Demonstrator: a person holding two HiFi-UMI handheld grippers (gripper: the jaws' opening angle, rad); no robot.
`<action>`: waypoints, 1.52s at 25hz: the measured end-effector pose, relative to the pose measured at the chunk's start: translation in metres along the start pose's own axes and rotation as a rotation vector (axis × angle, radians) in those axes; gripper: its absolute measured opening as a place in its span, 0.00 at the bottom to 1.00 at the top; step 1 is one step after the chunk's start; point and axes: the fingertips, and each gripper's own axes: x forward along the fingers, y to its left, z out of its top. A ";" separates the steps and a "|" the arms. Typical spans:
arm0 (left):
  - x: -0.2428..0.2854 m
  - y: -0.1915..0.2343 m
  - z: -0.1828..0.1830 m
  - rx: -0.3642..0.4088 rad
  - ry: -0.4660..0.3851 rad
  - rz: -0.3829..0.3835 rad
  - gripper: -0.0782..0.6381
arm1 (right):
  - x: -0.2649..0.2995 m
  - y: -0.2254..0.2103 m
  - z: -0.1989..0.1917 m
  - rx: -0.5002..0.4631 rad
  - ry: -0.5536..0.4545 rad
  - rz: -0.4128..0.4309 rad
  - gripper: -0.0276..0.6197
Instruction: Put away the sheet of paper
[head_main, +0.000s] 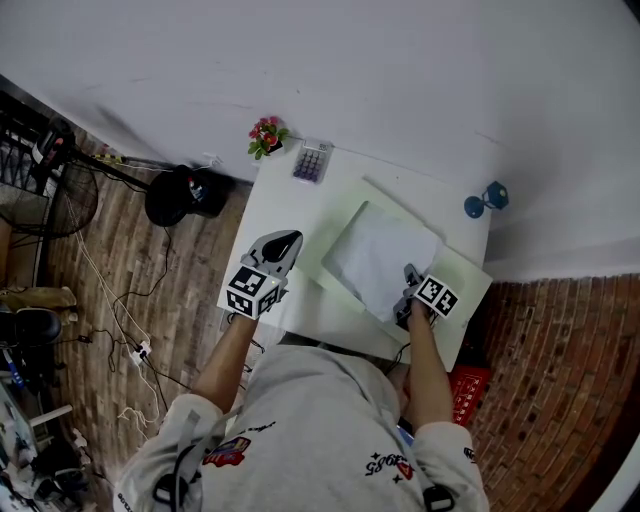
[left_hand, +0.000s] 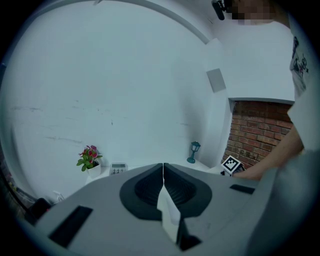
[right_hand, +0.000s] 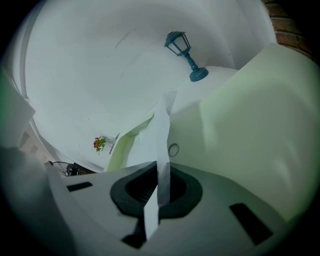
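A white sheet of paper (head_main: 380, 255) lies on an open pale green folder (head_main: 340, 215) on the white table (head_main: 280, 190). My right gripper (head_main: 409, 282) is at the sheet's near right corner and is shut on it. In the right gripper view the sheet (right_hand: 162, 135) runs edge-on up out of the closed right gripper (right_hand: 161, 175), with the folder's flap (right_hand: 240, 140) rising on the right. My left gripper (head_main: 283, 245) hovers above the table's left part, beside the folder. The left gripper (left_hand: 163, 175) is shut and grips nothing that I can see.
At the table's far edge stand a small pot of pink flowers (head_main: 267, 137), a calculator (head_main: 311, 161) and a blue toy lamp (head_main: 486, 199). A black fan base (head_main: 185, 193) and cables lie on the wooden floor to the left. A red crate (head_main: 468, 392) sits by the brick wall.
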 end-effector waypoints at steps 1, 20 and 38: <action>0.000 0.000 0.000 -0.001 0.000 0.000 0.14 | 0.000 -0.003 0.001 0.011 -0.001 -0.001 0.05; 0.002 0.008 0.000 -0.008 0.003 0.006 0.14 | 0.040 0.044 -0.011 0.075 0.042 0.085 0.05; -0.006 0.020 -0.005 -0.032 0.001 0.023 0.14 | 0.080 0.084 -0.025 -0.012 0.148 0.081 0.05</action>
